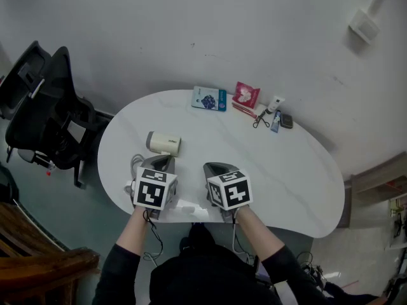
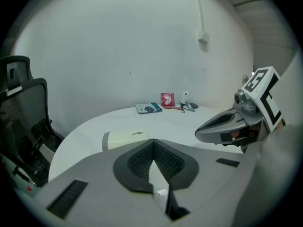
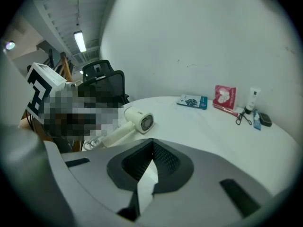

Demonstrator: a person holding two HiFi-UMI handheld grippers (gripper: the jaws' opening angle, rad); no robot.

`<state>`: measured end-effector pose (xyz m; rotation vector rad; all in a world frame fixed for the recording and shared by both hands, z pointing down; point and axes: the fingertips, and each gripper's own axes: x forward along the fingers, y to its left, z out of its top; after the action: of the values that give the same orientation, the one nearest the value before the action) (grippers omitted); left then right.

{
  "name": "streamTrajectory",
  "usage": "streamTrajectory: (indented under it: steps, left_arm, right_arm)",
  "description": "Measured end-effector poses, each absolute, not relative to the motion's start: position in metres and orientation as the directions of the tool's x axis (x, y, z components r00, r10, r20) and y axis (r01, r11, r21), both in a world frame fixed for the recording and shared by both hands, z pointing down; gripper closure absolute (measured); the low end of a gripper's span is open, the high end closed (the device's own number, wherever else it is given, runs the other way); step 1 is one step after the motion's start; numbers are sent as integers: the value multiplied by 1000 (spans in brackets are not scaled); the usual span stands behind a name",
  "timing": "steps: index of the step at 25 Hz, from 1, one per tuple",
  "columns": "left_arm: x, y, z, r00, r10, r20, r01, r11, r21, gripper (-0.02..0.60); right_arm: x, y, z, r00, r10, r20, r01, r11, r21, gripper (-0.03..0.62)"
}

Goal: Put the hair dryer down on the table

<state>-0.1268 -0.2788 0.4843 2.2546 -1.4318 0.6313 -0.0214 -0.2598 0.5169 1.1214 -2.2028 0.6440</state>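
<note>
The hair dryer (image 1: 163,143) is down on the white table (image 1: 286,183), lying on its side in the left half of the top, just beyond the left gripper (image 1: 163,162). It is a stubby, cream-coloured thing with a short fat barrel. The right gripper view shows the round grille on the barrel's end (image 3: 137,119), and the pale handle angles away from it toward the table's near-left edge. A light cord (image 3: 92,143) bunches up there. There is small dark lettering on the barrel's side, too small to read.

The left gripper's jaws are together with nothing between them – the ribbed black pads meet at the tip, and the dryer sits apart, just ahead. The right gripper (image 1: 216,169) is beside it, also above the near edge, with its jaws closed and empty as well.

Over at the far edge by the wall, well apart from the dryer, is a row of small items – a blue packet (image 1: 209,98), a red packet (image 1: 246,94) and a white tube (image 1: 275,104). A black chair (image 1: 44,107) stands off to the left.
</note>
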Motion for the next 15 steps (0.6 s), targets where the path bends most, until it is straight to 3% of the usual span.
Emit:
streamTrajectory:
  steps: [15]
  left_arm:
    - [-148,-235,466,466,-739,487,-883,-355,308,573]
  right_arm:
    - [-15,-230,479,-561,-556,613,-800,555,-229,592]
